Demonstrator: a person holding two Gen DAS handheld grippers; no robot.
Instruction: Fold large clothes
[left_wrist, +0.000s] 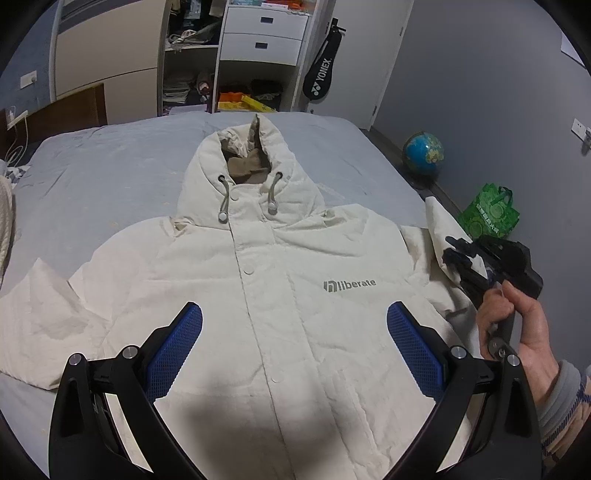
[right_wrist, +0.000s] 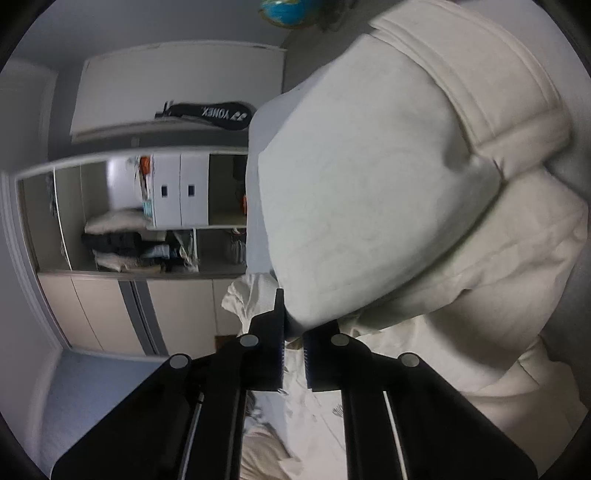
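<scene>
A cream hooded jacket (left_wrist: 258, 295) lies face up and buttoned on a grey-sheeted bed (left_wrist: 110, 155), hood toward the wardrobe (left_wrist: 236, 55); the left gripper (left_wrist: 293, 339) hovers above its chest, blue-padded jaws wide apart and holding nothing; the right gripper (right_wrist: 293, 350), in a person's hand (left_wrist: 513, 325), has its jaws clamped on the jacket's sleeve (right_wrist: 369, 184), lifted at the bed's edge.
</scene>
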